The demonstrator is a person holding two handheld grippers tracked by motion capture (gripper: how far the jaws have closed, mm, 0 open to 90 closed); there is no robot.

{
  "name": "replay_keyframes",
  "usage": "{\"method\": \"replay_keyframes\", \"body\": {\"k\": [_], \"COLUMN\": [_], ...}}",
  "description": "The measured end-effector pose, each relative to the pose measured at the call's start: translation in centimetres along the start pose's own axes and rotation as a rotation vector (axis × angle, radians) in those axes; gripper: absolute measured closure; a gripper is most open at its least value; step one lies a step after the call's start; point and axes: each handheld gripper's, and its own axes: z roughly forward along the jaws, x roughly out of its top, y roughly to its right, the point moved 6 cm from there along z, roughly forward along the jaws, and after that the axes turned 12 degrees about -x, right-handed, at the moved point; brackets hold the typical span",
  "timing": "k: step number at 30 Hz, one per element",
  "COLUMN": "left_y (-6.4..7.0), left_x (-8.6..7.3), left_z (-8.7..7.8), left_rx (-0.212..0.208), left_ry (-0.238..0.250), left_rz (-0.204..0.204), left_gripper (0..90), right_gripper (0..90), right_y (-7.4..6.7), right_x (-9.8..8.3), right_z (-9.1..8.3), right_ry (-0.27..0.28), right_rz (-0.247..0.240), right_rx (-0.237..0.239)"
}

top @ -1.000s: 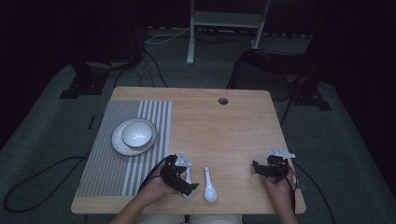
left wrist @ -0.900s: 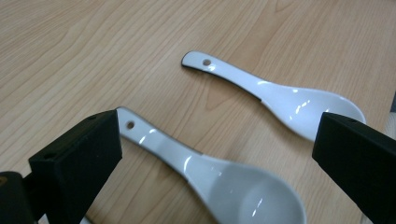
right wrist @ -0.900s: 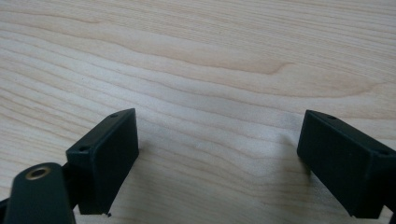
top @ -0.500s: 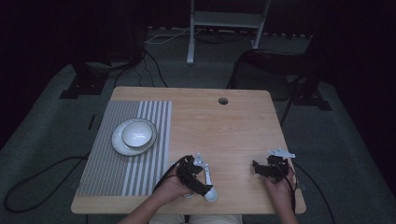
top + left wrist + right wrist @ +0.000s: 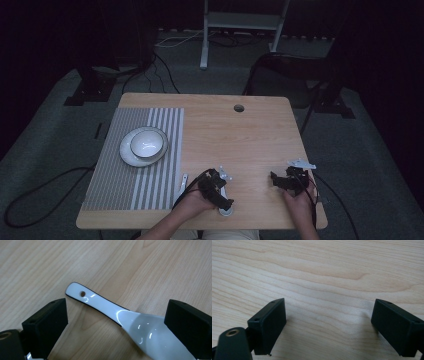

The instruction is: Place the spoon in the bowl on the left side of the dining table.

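Near table edge | left gripper spread astride spoon | tilted down

Glossy white spoon with a dark edge; pale wood-grain bench; grey-and-white striped mat; white bowl.

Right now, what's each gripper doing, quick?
Left gripper: open, jaws either side of the white spoon, not gripping.
Right gripper: open, holding nothing.
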Motion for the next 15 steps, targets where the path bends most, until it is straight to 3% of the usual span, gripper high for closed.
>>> {"method": "replay_keyframes", "body": {"k": [6, 10, 13, 15], "left_y": [-0.2, -0.1, -0.2, -0.2], "left_x": [-0.3, -0.1, 0.2, 0.4], "left_z": [0.8, 1.0, 1.2, 1.2], "left_rx": [-0.007, -0.003, -0.001, 0.005], "left_ry": [-0.037, -0.035, -0.037, -0.035], "left_rz": [-0.015, -0.001, 0.021, 0.051], "left_gripper": [5.0, 5.9, 6.9, 15.6], "right_gripper": [12.0, 12.0, 12.0, 11.9], "right_y": [0.0, 0.0, 0.0, 0.0], "right_x": [0.0, 0.0, 0.0, 0.0], "right_z": [0.0, 0.0, 0.0, 0.0], "right_ry": [0.0, 0.0, 0.0, 0.0], "right_rz": [0.0, 0.0, 0.0, 0.0], "right_rx": [0.0, 0.0, 0.0, 0.0]}}
